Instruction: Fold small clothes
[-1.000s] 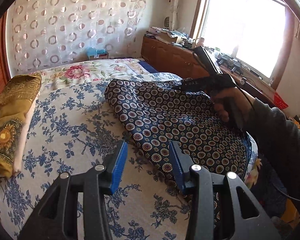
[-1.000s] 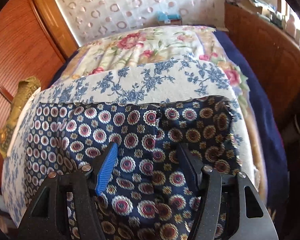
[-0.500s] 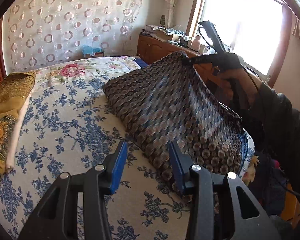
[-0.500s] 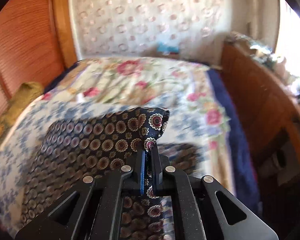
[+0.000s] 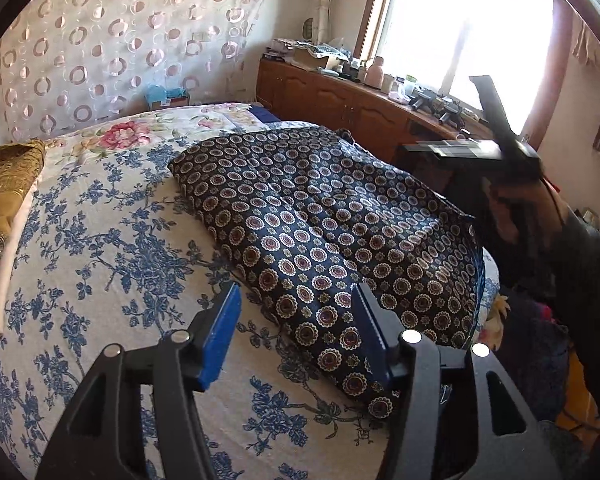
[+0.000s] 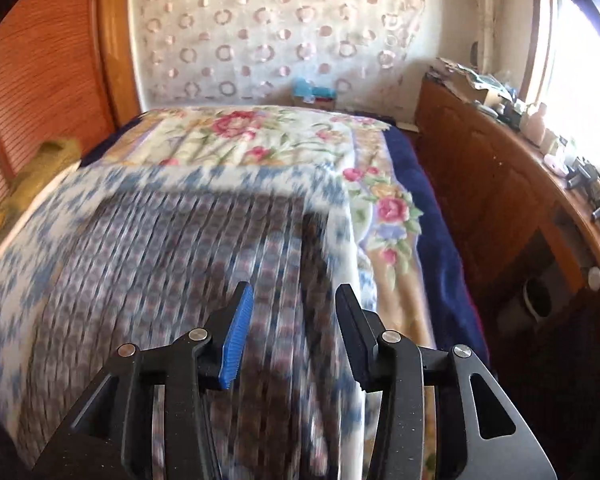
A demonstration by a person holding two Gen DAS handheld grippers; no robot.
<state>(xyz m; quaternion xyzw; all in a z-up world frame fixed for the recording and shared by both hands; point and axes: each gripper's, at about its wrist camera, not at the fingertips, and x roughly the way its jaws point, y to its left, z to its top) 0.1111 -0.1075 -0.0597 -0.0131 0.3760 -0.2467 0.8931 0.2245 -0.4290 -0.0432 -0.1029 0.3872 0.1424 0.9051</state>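
Note:
A dark navy garment with round medallion print (image 5: 324, 224) lies spread flat on the blue-flowered bed cover (image 5: 100, 256). In the right wrist view the same garment (image 6: 172, 264) is smeared by motion. My left gripper (image 5: 296, 320) hovers just above the garment's near edge, its jaws opening, with only the cloth's edge below the gap and nothing pinched. My right gripper (image 6: 294, 320) is raised above the garment's right side, jaws opening and empty. The other hand-held gripper (image 5: 496, 148) shows up at the right of the left wrist view, held by a person's hand (image 5: 512, 216).
A folded gold fabric (image 5: 4, 184) lies at the bed's left edge. A wooden cabinet (image 5: 340, 100) with clutter on top runs under the bright window (image 5: 468, 28). A patterned curtain (image 5: 112, 40) hangs behind the bed. A wooden slatted panel (image 6: 40, 80) stands at the left.
The right gripper had lifted the garment's far corner; it has now let go and opened, and the cloth lies flat again. The left gripper's jaws have widened.

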